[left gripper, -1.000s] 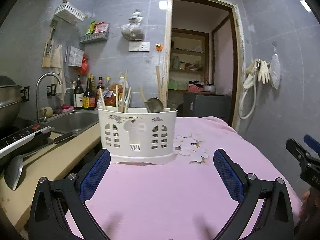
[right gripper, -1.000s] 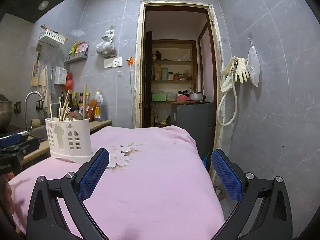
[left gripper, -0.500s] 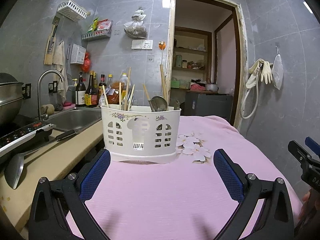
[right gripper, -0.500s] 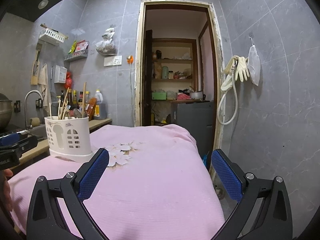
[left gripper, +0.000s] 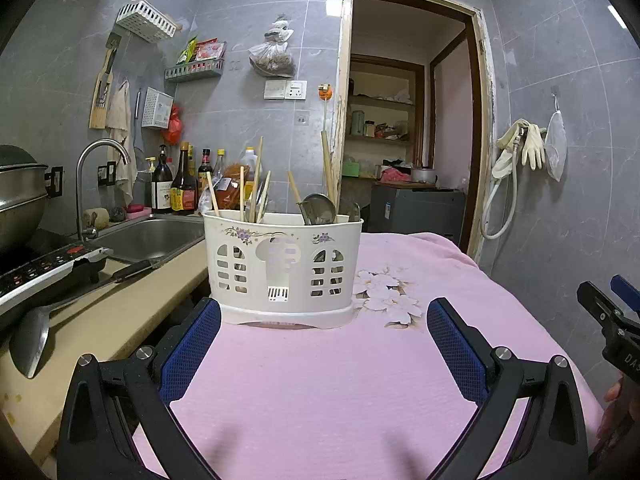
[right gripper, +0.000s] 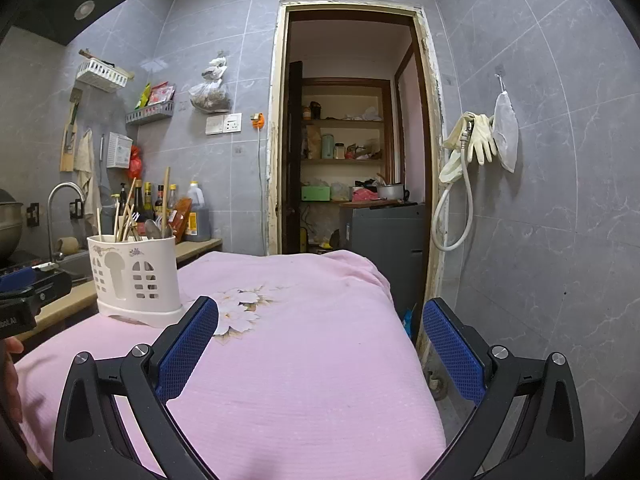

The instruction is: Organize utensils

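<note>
A cream plastic utensil holder (left gripper: pixel 282 268) stands upright on the pink cloth (left gripper: pixel 340 380), with several chopsticks (left gripper: pixel 256 184) and metal spoons (left gripper: pixel 319 209) sticking out of it. My left gripper (left gripper: pixel 322 320) is open just in front of the holder, nothing between its blue pads. In the right wrist view the same holder (right gripper: pixel 134 280) sits at the far left. My right gripper (right gripper: pixel 320 322) is open over the pink cloth (right gripper: pixel 304 344), well to the right of the holder, holding nothing.
A counter (left gripper: pixel 104 320) left of the table carries a sink (left gripper: pixel 154 236) with tap, an induction cooker (left gripper: pixel 36 272), a ladle (left gripper: pixel 30 338) and bottles (left gripper: pixel 176 186). An open doorway (right gripper: pixel 352 160) lies behind. The cloth drops off at its right edge.
The left gripper's view has tilted slightly upward and the holder sits a touch higher in frame. The right gripper's view barely shifted. Both grippers stay open.
</note>
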{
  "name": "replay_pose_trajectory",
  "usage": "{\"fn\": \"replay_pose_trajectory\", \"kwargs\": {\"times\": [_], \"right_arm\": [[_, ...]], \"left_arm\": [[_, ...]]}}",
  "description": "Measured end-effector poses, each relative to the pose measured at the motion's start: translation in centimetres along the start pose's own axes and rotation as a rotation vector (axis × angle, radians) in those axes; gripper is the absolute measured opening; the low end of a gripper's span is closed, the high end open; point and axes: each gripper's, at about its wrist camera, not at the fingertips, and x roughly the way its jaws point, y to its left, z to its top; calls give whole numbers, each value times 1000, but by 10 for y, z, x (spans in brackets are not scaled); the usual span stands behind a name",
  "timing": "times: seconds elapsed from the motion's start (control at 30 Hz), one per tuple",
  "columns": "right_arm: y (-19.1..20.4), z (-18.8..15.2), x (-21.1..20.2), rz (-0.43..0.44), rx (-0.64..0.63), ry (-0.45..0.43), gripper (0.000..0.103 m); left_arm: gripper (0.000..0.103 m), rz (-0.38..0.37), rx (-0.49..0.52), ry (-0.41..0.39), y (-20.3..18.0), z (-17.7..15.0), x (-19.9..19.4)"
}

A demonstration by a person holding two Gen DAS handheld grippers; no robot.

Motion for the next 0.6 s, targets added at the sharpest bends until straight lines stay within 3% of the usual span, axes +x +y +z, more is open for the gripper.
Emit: {"fn": "replay_pose_trajectory", "kwargs": {"times": [0.6], "right_arm": [[-4, -1, 0, -1, 2, 4, 103]], "left_arm": [[101, -5, 3, 14, 1, -2, 2]]}}
